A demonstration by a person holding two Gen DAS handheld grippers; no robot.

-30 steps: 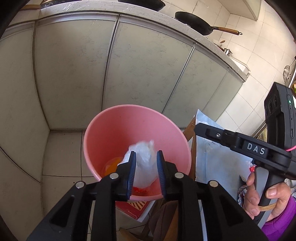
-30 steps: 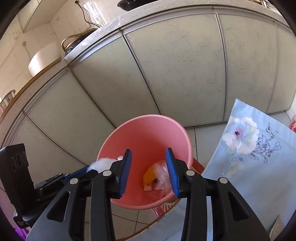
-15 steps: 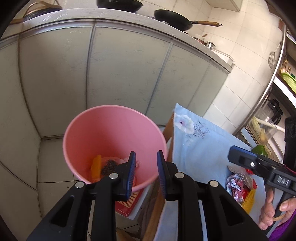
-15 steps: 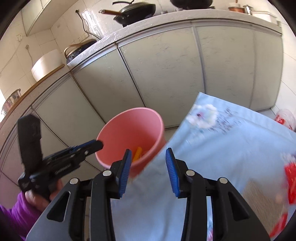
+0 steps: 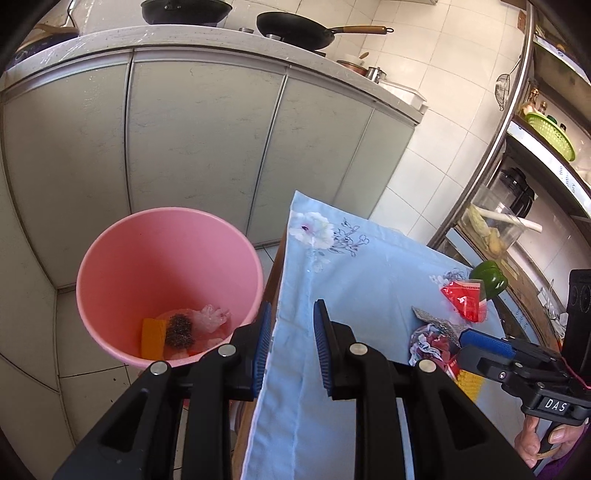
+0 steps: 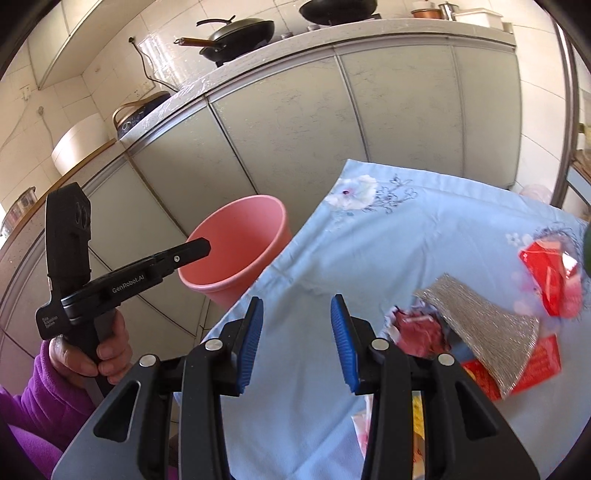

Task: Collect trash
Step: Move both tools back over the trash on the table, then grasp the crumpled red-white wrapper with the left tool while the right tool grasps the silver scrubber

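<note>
A pink bin (image 5: 122, 266) stands on the floor left of the table; a clear plastic bag (image 5: 210, 317), an orange piece and a dark scrubber lie inside. It also shows in the right wrist view (image 6: 236, 251). My left gripper (image 5: 290, 347) is open and empty over the table's left edge. My right gripper (image 6: 297, 341) is open and empty above the blue cloth (image 6: 369, 258). Trash lies on the cloth: a red wrapper (image 6: 554, 280), a silver foil piece (image 6: 487, 328), a crumpled wrapper (image 6: 417, 328) and a red packet (image 6: 532, 369).
Grey cabinet doors (image 5: 199, 147) run behind the bin, with pans on the counter (image 5: 295, 29). A green pepper (image 5: 489, 277) sits at the cloth's far right. Metal shelves (image 5: 517, 155) stand to the right.
My left gripper let the white plastic bag drop into the bin and swung right over the table edge. My right gripper moved from above the bin to over the cloth.
</note>
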